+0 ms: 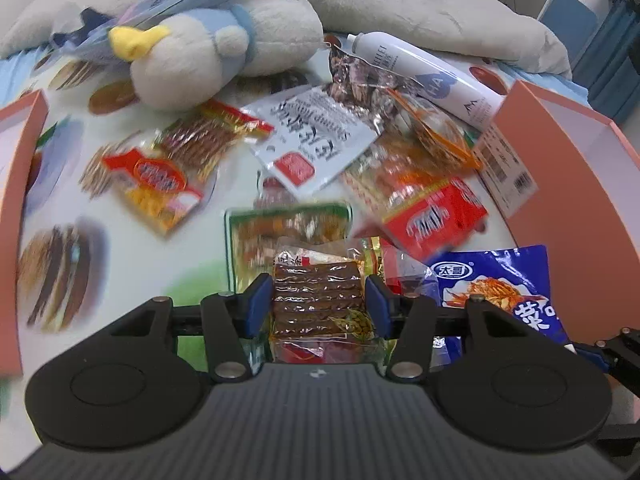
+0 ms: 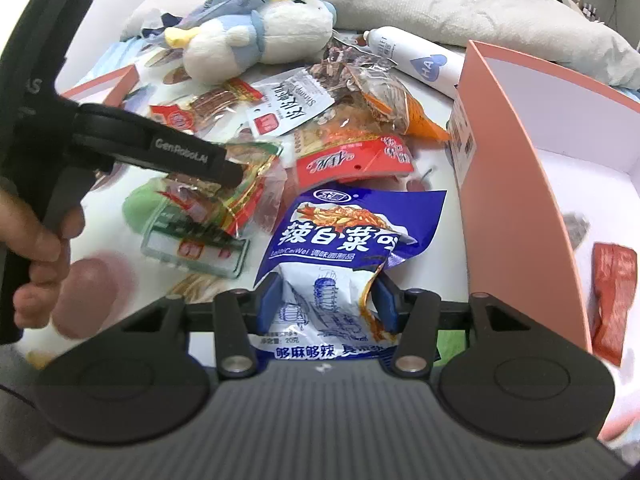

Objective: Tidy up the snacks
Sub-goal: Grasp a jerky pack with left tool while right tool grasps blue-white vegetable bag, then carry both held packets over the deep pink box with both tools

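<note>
A: Snacks lie in a loose heap on a printed cloth [image 1: 120, 248], between two pink boxes. What's in the boxes?

B: The right box [image 2: 516, 184] has a red pack [image 2: 614, 300] on its white floor, plus something dark behind it that I can't make out. The left box [image 1: 16, 200] shows only its wall, so its contents are hidden.

A: And the grippers?

B: The left gripper [image 1: 319, 300] has its blue pads pressed against both sides of a brown-strip pack [image 1: 316, 300], grasping it just above a green pack [image 1: 288, 228]. The right gripper [image 2: 326, 300] is clamped on the crumpled lower end of a blue bag [image 2: 344, 236], which sits just beside the right box's wall.

A: The hand?

B: In the right wrist view, the left hand [image 2: 36, 256] wraps the black handle at the far left, and the tool reaches in level over the heap.

A: Farther back?

B: A red pack [image 1: 436, 220], a white sachet [image 1: 316, 140] and clear packs, then a white bottle [image 1: 424, 76], a plush bird [image 1: 216, 48] and grey pillows [image 1: 432, 12].
</note>
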The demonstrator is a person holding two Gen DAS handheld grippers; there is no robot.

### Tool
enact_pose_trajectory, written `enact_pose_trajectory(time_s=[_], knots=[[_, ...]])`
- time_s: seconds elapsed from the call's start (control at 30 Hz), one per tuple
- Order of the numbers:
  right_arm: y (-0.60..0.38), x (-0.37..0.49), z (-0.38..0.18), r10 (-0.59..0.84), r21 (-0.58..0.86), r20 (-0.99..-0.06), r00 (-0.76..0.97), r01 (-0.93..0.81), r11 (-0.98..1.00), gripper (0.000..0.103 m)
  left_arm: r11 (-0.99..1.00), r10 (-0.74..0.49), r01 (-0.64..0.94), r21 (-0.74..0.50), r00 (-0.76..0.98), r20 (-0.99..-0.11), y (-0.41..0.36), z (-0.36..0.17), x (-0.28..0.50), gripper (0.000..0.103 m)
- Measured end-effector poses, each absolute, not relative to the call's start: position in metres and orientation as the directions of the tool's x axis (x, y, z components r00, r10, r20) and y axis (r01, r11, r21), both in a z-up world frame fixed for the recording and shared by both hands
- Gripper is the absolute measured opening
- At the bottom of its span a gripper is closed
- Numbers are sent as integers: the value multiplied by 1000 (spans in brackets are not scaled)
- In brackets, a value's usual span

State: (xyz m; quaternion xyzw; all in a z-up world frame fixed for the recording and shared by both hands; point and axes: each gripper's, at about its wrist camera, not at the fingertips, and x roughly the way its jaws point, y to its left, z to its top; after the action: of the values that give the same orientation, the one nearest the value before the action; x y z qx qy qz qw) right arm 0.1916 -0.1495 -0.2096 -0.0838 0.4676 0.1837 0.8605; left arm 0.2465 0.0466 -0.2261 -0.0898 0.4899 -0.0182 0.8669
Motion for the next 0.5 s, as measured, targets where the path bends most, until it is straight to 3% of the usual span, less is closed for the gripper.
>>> enact_pose_trajectory(time_s=[0.5], knots=[[-161, 129, -201, 251, 54, -821, 513, -368, 928, 52, 960, -152, -124, -250, 517, -842, 46, -217, 160, 57]])
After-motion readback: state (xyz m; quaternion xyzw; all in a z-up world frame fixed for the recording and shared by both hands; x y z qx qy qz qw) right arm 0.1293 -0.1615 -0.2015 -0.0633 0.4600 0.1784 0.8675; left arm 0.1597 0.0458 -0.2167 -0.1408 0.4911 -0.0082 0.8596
